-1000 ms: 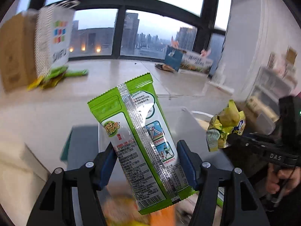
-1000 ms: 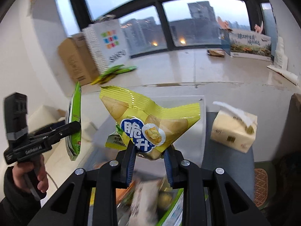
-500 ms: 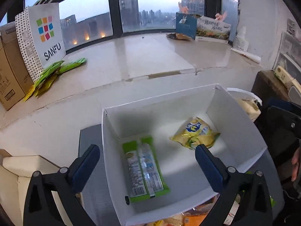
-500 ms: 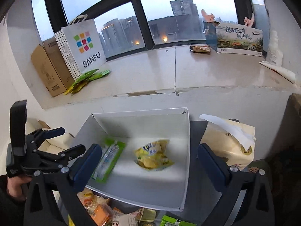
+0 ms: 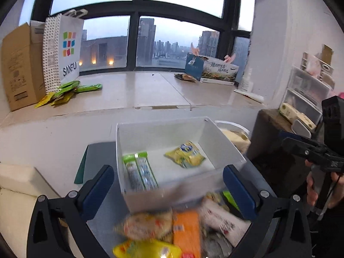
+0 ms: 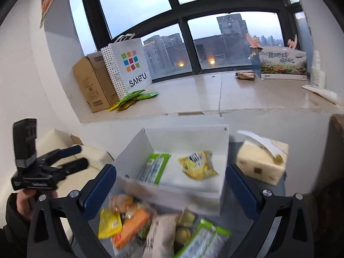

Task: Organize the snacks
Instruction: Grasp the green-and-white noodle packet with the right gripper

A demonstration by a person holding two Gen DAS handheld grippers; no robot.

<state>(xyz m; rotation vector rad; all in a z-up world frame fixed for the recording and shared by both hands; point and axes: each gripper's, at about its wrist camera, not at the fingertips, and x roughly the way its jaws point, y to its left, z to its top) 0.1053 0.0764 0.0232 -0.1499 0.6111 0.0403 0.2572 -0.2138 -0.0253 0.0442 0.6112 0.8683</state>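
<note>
Now the left gripper and the right gripper are both wide apart, holding nothing. In the white box, a green pack lies beside a yellow bag. More snacks pile just before the box.

On the windowsill we see a cardboard box at left, touching a white SANFU paper bag. Far right, a printed carton stands near a flat brown packet. A tissue pack sits just beside the tray, on the right.
</note>
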